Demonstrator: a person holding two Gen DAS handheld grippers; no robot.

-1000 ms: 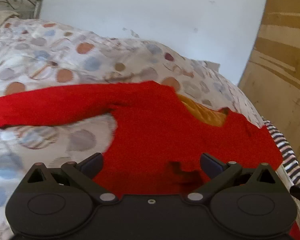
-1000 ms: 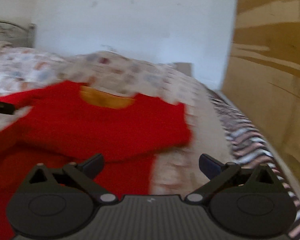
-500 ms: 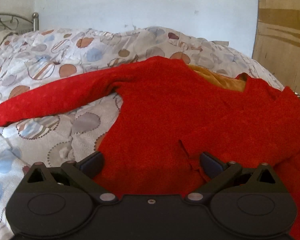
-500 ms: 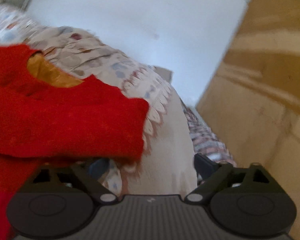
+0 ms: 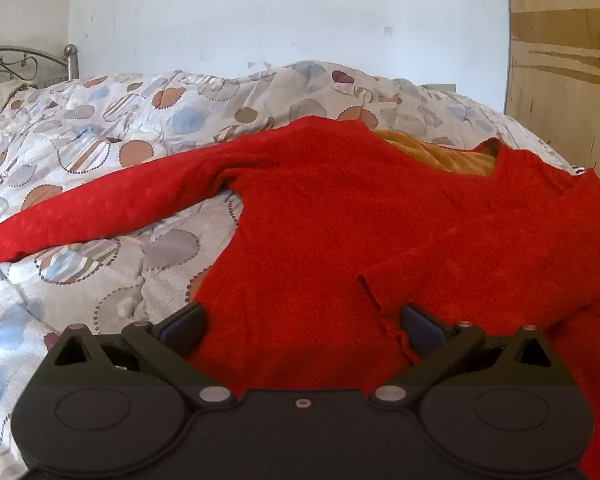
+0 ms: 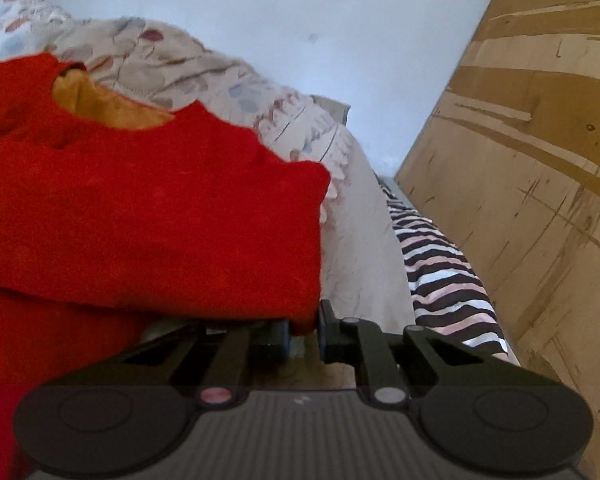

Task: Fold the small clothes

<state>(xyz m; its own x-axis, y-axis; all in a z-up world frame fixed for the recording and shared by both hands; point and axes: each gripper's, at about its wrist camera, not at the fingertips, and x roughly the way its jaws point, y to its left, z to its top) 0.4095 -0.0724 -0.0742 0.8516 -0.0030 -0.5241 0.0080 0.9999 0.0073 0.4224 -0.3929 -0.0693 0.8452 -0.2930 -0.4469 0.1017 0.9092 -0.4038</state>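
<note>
A red long-sleeved sweater [image 5: 320,216] with an orange lining at its neck lies flat on the patterned quilt [image 5: 100,152]. One sleeve [image 5: 100,208] stretches out to the left; the other lies folded across the body. My left gripper [image 5: 302,326] stands open low over the sweater's lower part, its fingers on either side of red cloth without pressing it. In the right wrist view the sweater [image 6: 140,208] fills the left half. My right gripper [image 6: 303,330] is closing, and its pads pinch the near right corner of the folded red fabric.
A black, white and pink striped cloth [image 6: 444,276] lies along the bed's right edge. A brown wooden panel [image 6: 532,168] stands close on the right, a white wall [image 5: 280,20] lies behind, and a metal bed frame [image 5: 28,62] is at the far left.
The right gripper swung to the sweater's right corner and went from wide open to pinched on it. The left gripper sank lower over the sweater and stayed open.
</note>
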